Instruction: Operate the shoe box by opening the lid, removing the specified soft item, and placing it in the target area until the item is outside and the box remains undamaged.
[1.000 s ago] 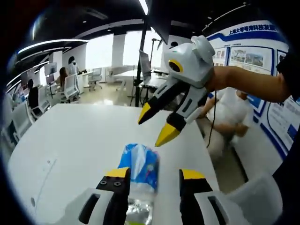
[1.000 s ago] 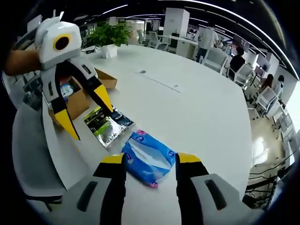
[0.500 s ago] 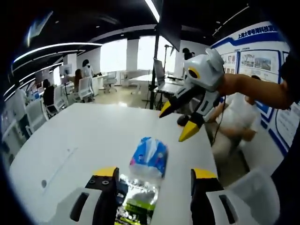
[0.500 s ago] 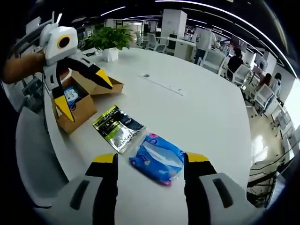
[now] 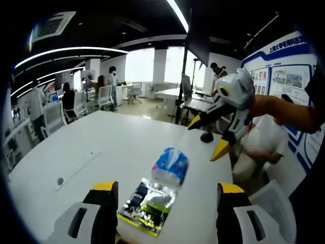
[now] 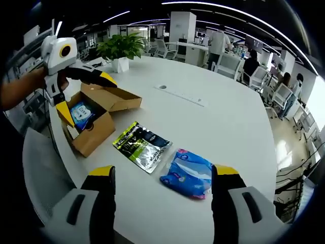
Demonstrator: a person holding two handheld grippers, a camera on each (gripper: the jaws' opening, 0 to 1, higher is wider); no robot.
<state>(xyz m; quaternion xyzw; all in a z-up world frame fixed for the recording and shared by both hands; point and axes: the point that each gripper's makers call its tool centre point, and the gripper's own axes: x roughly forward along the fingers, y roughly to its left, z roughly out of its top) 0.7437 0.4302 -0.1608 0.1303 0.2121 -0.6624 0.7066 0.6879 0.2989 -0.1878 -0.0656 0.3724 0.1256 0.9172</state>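
The blue soft tissue pack (image 6: 188, 172) lies flat on the white table (image 6: 213, 117), also seen as the blue pack (image 5: 170, 165) in the left gripper view. A silver-and-green foil pouch (image 6: 143, 145) rests beside it, the same pouch (image 5: 147, 205) lying nearer my left jaws. The brown shoe box (image 6: 91, 118) stands open at the table's left edge, lid flap out, a blue item inside. My left gripper (image 6: 80, 87) hovers open over the box. My right gripper (image 5: 209, 136) hangs open in the air past the tissue pack. Both hold nothing.
A potted plant (image 6: 121, 49) stands at the table's far side. A flat strip with a round socket (image 6: 184, 94) is set in the table's middle. Office chairs and several people are behind. A grey chair (image 6: 35, 173) sits by the near edge.
Both grippers have pulled back and up from the tissue pack, which stays on the table. My left gripper has drawn back toward the box; the open box has come into full sight.
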